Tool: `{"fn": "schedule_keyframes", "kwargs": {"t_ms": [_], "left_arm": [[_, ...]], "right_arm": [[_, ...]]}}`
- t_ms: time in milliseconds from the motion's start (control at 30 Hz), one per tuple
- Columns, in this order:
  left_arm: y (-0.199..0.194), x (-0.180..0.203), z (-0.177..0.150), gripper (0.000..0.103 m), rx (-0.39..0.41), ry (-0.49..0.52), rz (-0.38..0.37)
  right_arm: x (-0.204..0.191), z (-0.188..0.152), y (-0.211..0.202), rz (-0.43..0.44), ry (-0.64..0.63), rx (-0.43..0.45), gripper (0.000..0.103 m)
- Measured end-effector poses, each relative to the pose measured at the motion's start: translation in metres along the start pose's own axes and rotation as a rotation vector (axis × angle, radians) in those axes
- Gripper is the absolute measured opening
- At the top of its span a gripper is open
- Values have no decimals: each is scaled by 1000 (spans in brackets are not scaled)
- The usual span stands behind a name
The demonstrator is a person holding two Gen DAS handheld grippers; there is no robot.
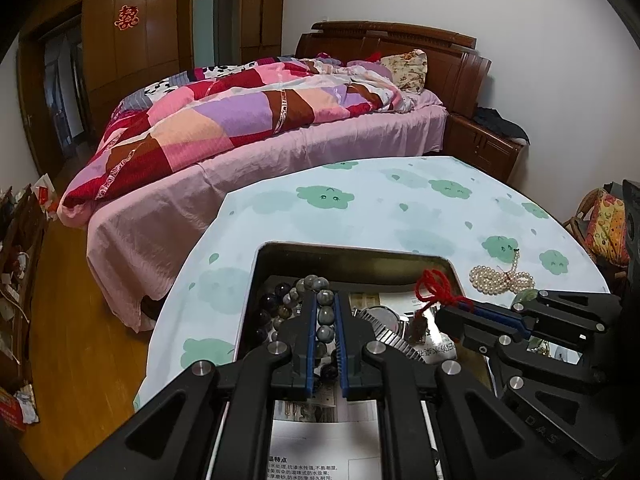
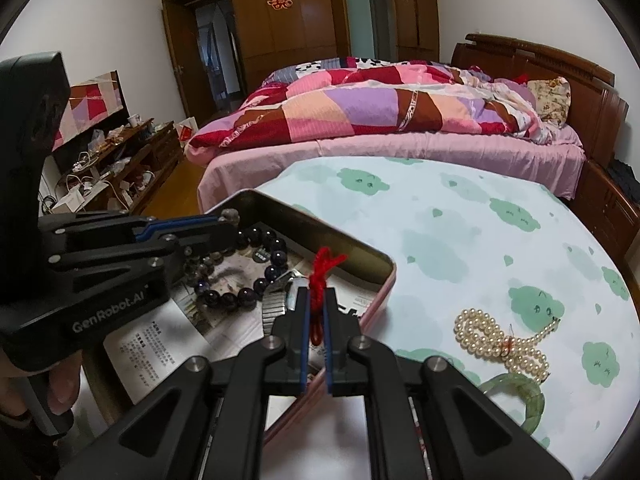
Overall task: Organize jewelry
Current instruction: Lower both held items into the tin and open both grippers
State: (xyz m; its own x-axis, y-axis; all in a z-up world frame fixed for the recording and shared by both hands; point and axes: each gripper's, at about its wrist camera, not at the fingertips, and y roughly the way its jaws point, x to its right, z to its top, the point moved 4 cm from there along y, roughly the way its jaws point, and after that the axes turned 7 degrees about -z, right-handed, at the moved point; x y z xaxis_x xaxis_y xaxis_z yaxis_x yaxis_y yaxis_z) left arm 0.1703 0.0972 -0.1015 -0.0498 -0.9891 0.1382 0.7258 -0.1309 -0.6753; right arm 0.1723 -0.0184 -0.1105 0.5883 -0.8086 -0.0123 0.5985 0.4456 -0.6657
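An open metal tin (image 1: 352, 250) (image 2: 320, 220) lined with printed paper sits on the cloud-print tablecloth (image 1: 360, 208) (image 2: 440, 232). My left gripper (image 1: 323, 300) (image 2: 228, 220) hangs over the tin's left part, shut on a grey stone bead bracelet (image 1: 326, 314). Over the tin's right part, my right gripper (image 2: 316, 300) (image 1: 444, 312) is shut on a red cord (image 2: 326, 264) (image 1: 432, 288). A dark bead bracelet (image 2: 276, 246) (image 1: 268, 304) and a metal-band watch (image 2: 274, 308) (image 1: 384, 316) lie inside the tin. To its right, a pearl necklace (image 2: 500, 344) (image 1: 500, 278) and a green bangle (image 2: 520, 392) rest on the cloth.
A bed with a patchwork quilt (image 1: 248, 116) (image 2: 380, 112) stands beyond the table, and a wooden nightstand (image 1: 484, 144) is at its head. A cluttered low cabinet (image 2: 120, 168) lines the left wall. A person's hand (image 2: 60, 384) grips the left gripper's handle.
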Motion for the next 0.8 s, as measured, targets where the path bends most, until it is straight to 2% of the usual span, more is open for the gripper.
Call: {"fn": "schedule_keyframes", "kwargs": {"t_ms": [133,233,267,300,333,367,400,600,800], "left_arm": [[-1,-1,0,12,0,-1,5],[-3,-4,0,35,0,-8,29],[-6,-5,1,47,14,-14,35],[-9,-5,2,57,28,-17,39],[-10,-6,2,60,37,-19,42],[-12,-7,3,63,45,-22,50],[-13,-8,3,64,46,-26,54],[-21,-13,-4,64,60,-61,69],[-28,0,-17,64,73,-62,79]], "right_arm": [[3,-1,1,-12,18,-1,12],[6,-1,0,-7,33,0,16],[6,-1,-1,-8,34,2,19],[6,-1,-2,-8,33,5,25],[5,0,-4,-6,32,10,29],[4,0,-6,-10,31,16,40],[4,0,-7,-20,31,19,49],[18,-7,-29,-32,63,46,49],[56,-26,-51,-104,122,41,50]]}}
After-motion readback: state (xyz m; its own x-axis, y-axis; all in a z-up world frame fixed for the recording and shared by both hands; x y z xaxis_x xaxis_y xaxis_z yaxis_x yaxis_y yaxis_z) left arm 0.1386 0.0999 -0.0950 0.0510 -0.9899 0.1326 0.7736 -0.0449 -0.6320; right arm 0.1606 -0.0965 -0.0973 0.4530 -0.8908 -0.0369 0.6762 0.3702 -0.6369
